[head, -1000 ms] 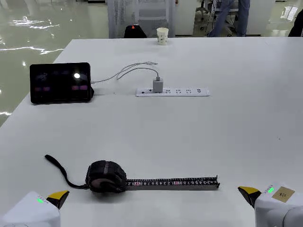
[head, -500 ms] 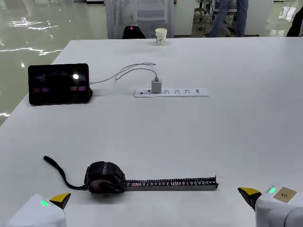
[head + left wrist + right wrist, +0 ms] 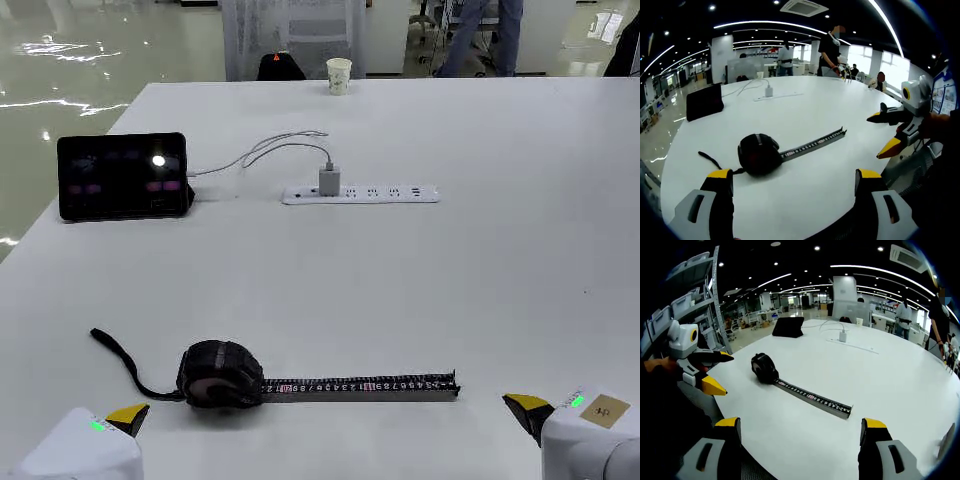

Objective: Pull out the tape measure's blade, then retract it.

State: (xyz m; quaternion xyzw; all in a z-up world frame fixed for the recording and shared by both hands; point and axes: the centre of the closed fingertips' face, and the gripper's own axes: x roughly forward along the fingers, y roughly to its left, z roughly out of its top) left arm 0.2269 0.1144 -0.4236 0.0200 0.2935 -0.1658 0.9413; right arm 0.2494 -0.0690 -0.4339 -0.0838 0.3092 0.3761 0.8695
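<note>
Tape measure (image 3: 222, 373) on the near part of the white table (image 3: 450, 280), blade (image 3: 360, 386) out, a gripper held off each end.

At the near left the left gripper (image 3: 793, 176) is held off the table edge, its yellow-tipped jaws spread wide with nothing between them. Just right of it, the tape measure's black wrist strap (image 3: 120, 355) trails to the left from the round black case. The blade lies flat on the table, running right from the case to its end hook. Past that hook, at the near right, the right gripper (image 3: 800, 422) has its jaws parted wide too and grips nothing. Neither gripper touches the tape. Farther back, from left to right, are a dark tablet (image 3: 122, 175), a looped cable (image 3: 270, 150), a charger (image 3: 330, 181) plugged into a white power strip (image 3: 385, 193), and a paper cup (image 3: 339, 75) at the far edge.
</note>
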